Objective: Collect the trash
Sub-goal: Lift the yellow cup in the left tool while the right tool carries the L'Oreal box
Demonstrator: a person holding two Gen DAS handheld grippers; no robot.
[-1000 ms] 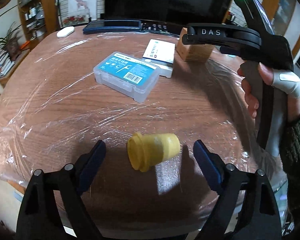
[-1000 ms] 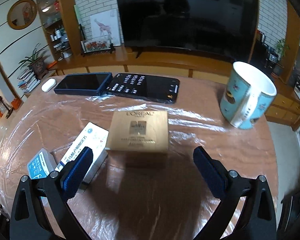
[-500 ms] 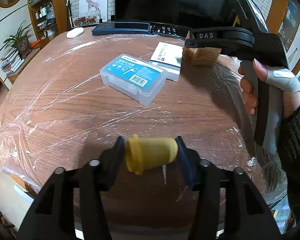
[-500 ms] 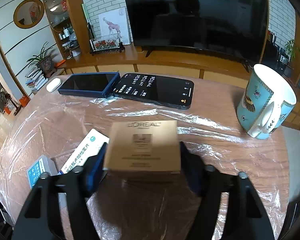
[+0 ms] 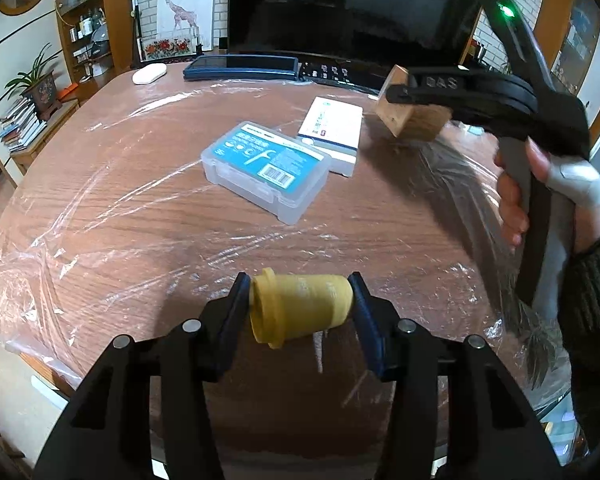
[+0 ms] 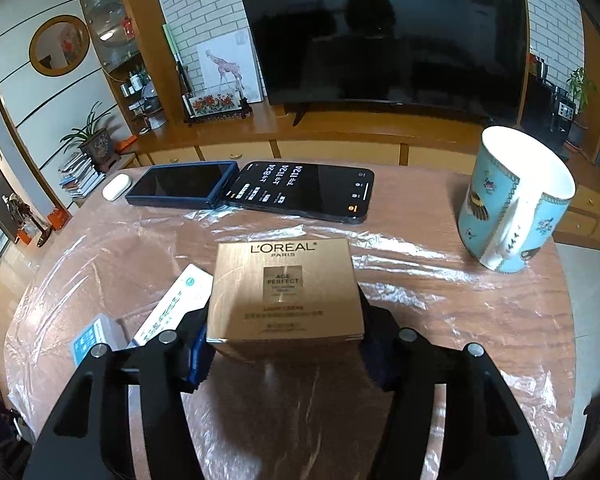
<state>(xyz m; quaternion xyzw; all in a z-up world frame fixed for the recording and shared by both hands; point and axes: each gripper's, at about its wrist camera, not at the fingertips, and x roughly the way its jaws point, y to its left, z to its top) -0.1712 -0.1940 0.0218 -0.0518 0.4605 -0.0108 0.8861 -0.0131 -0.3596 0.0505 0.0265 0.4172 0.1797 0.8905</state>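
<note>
My left gripper (image 5: 298,312) is shut on a small yellow cup (image 5: 300,306) lying on its side, held just above the plastic-wrapped wooden table (image 5: 120,200). My right gripper (image 6: 282,332) is shut on a gold L'Oreal carton (image 6: 284,288) and holds it lifted off the table. In the left wrist view the right gripper appears at the right, holding the carton (image 5: 404,116) tilted in the air.
A clear floss box with a blue label (image 5: 266,170) and a white flat box (image 5: 332,132) lie mid-table. Two phones (image 6: 300,192) and a white earbud case (image 6: 116,187) lie at the far edge. A blue-patterned mug (image 6: 512,204) stands at the right.
Both grippers went from open to shut: the left closed on the yellow cup, the right on the gold carton. Both objects have since been lifted off the table.
</note>
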